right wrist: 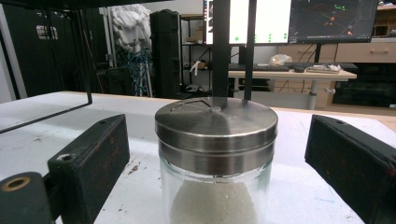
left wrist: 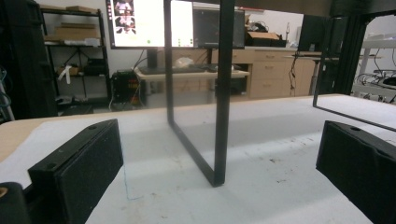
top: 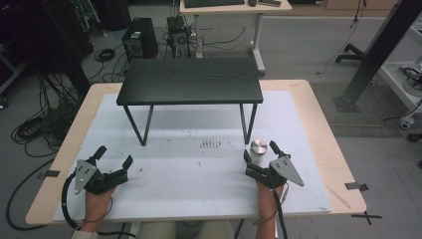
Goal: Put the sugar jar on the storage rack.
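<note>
A glass jar (right wrist: pixel 215 186) with a brushed metal lid (top: pixel 259 146) and white powder inside stands on the white mat, at the right. My right gripper (top: pixel 260 151) is open, its two black jaws on either side of the jar with a gap on each side (right wrist: pixel 215 154). My left gripper (top: pixel 114 155) rests open at the front left with nothing between its jaws (left wrist: pixel 219 163); it faces the left leg frame (left wrist: pixel 219 93) of the small stand.
A small black stand (top: pixel 190 79) on thin metal legs sits at the back of the white mat (top: pixel 199 164), on a wooden table (top: pixel 328 149). Dark specks (top: pixel 211 145) mark the mat near the middle. Cables, a computer and another desk lie beyond.
</note>
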Motion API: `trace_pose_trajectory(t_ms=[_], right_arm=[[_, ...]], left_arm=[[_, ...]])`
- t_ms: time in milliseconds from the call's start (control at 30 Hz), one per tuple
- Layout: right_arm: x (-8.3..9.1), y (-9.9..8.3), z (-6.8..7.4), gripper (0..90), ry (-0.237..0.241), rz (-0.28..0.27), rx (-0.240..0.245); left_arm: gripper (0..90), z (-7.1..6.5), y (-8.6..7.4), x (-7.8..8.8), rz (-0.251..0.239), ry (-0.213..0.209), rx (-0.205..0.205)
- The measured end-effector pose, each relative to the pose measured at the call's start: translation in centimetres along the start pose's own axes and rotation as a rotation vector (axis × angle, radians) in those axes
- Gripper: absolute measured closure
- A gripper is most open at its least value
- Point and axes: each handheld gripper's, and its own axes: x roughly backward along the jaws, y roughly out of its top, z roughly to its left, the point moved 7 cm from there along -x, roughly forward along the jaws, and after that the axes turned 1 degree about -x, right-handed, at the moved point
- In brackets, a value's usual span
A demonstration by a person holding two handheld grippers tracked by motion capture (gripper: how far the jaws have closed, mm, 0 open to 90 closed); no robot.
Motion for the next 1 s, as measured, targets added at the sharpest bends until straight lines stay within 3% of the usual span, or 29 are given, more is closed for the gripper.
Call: trace_pose_trajectory(t_ms=[1000], right_arm=[[0.01,-0.10,0.06,14.2,0.020,0.016,-0.006]], left_arm=[[0.8,-0.01,0.00,0.01,0.000,0.000,0.001]])
